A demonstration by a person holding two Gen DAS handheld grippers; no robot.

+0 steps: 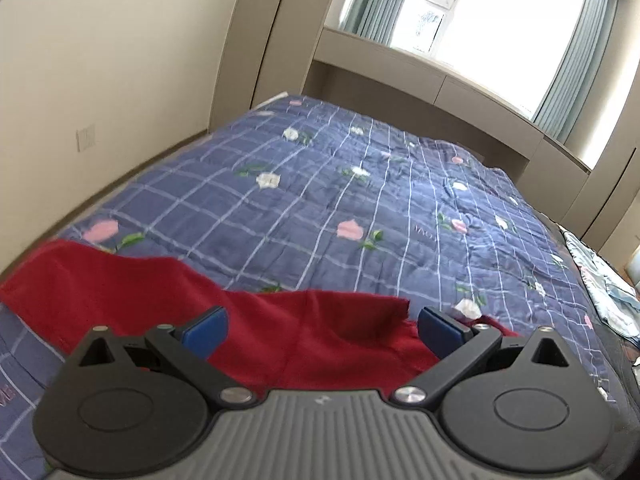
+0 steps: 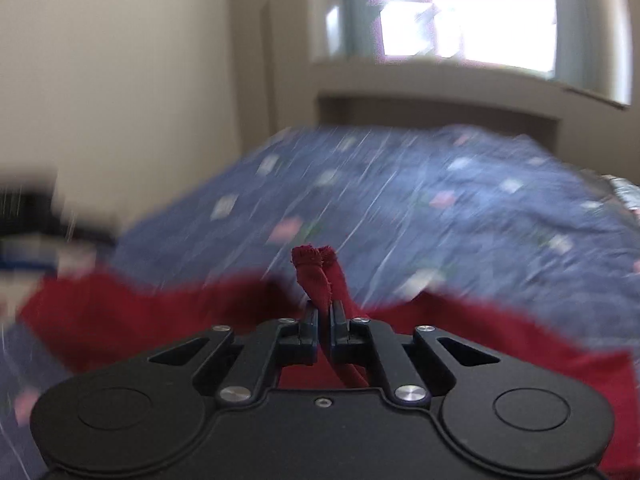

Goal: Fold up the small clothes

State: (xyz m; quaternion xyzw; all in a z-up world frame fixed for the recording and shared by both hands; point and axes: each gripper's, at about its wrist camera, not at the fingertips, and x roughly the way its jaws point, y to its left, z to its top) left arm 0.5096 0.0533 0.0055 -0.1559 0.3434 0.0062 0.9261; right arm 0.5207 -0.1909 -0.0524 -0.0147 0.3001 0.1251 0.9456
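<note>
The bed (image 1: 360,200) carries my red garment (image 1: 120,288) along its near edge. My right tool (image 2: 324,320) is clamped on one bunched corner, so a hard tug could slip it free. My left tool (image 1: 320,324) stands apart, holding nothing.

Both wrist views overlook the bed (image 1: 304,200)

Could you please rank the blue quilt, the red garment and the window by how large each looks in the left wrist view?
1. Blue quilt, by far the largest area.
2. Red garment and window: they look roughly alike, so I won't rank them. The garment lies close to the camera, partly hidden behind the left gripper, and the window is cropped.
</note>
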